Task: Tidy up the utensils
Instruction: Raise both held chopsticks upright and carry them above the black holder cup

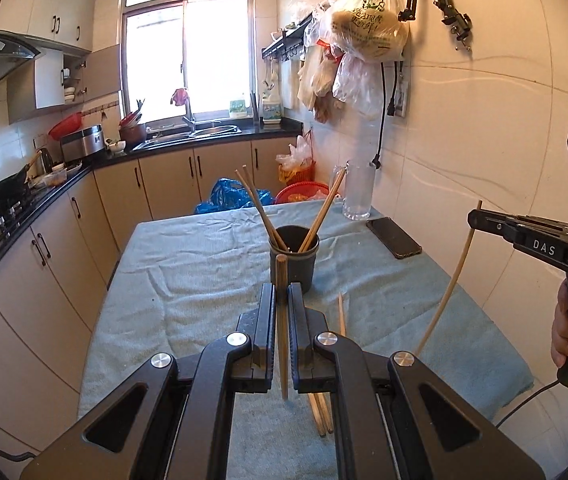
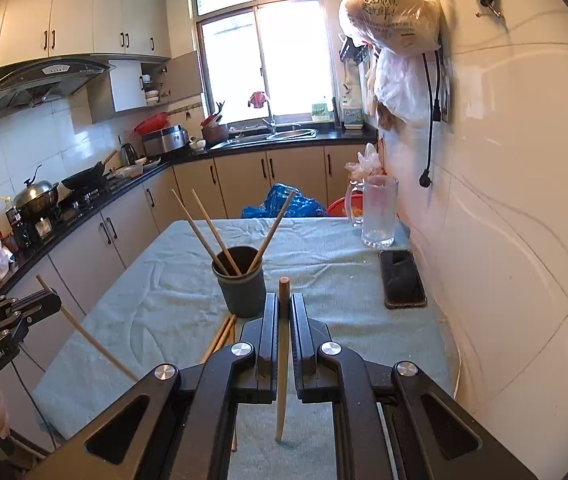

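Chopsticks (image 1: 282, 320) (image 2: 283, 356), one clenched in each tool (image 1: 282, 294) (image 2: 283, 304); loose pair's (image 1: 322, 412) full length only in left view.

Both cameras sit just behind their own jaws and look forward and slightly down along them, across the tabletop (image 1: 188, 264) toward the window (image 1: 188, 52) at the top of the frame. Both share the dark cup (image 1: 294, 266) at frame centre, close ahead. The left view catches the right gripper (image 1: 474, 216) at its right edge; the right view catches the left gripper (image 2: 54, 298) at its lower left.
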### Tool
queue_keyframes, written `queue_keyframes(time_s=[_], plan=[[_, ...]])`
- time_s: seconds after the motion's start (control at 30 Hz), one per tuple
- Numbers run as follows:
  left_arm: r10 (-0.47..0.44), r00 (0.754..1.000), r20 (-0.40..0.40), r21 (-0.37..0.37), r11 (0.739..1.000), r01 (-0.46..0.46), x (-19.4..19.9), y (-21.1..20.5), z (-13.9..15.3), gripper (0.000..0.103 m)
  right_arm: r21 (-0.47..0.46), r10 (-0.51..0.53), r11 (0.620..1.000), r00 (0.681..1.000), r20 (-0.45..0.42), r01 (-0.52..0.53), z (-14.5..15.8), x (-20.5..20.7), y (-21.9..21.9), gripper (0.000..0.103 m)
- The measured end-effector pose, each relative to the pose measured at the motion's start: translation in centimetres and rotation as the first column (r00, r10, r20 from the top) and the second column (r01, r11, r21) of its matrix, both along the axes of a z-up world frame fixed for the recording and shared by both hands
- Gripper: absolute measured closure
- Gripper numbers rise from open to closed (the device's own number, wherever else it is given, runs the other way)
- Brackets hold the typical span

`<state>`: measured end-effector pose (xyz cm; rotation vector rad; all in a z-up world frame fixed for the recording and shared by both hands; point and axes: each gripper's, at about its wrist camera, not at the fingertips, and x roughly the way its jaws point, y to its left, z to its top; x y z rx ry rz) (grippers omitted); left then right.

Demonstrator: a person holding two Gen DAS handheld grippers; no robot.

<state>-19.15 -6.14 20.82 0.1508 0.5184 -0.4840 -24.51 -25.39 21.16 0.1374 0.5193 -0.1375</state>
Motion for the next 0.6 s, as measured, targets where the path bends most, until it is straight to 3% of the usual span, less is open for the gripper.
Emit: queue_keyframes(time_s=[0.6], plan=[[-0.010,0.999,-0.034,-0.053,0.999,0.008,6.6,-0.8,3.0,0.098,0.019,0.014,1.000,0.999,0.030,-0.015,2.7,4.6,-0.1,0.097]])
